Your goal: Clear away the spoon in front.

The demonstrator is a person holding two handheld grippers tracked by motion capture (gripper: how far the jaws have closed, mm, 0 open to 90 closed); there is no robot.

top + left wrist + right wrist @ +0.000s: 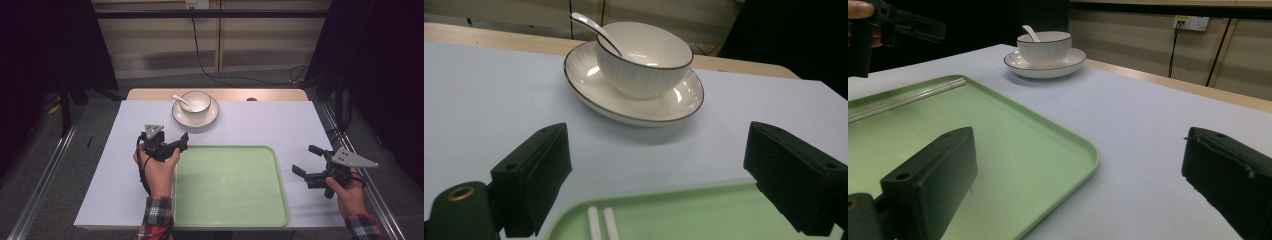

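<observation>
Plaid-sleeved left hand [157, 170] nearest, at the left rim of the green tray [230, 187], holding the left gripper [181, 142] over that rim; jaws wide apart, nothing between them, aimed past the tray's far edge.

Just inside the tray's left rim, two thin pale rods [601, 225] lying side by side. Likely hard to pinch: flat on the floor of the tray, close to its lip, apt to roll or skid away from a closing jaw.

Beyond the tray's far-left corner, on the tabletop [280, 125], a white bowl [196, 101] seated on a plate [212, 116], with a spoon [179, 99] leaning loose in the bowl. Probably the riskiest target: glazed, stacked, nothing fixed. Lifting by the plate rim could tilt the bowl; brushing the spoon handle could flip it out.

Right of the tray, near its right rim, right gripper [306, 160] in the right hand [350, 197], jaws likewise spread and empty. Swinging inward low could catch the rim and shove the tray.
</observation>
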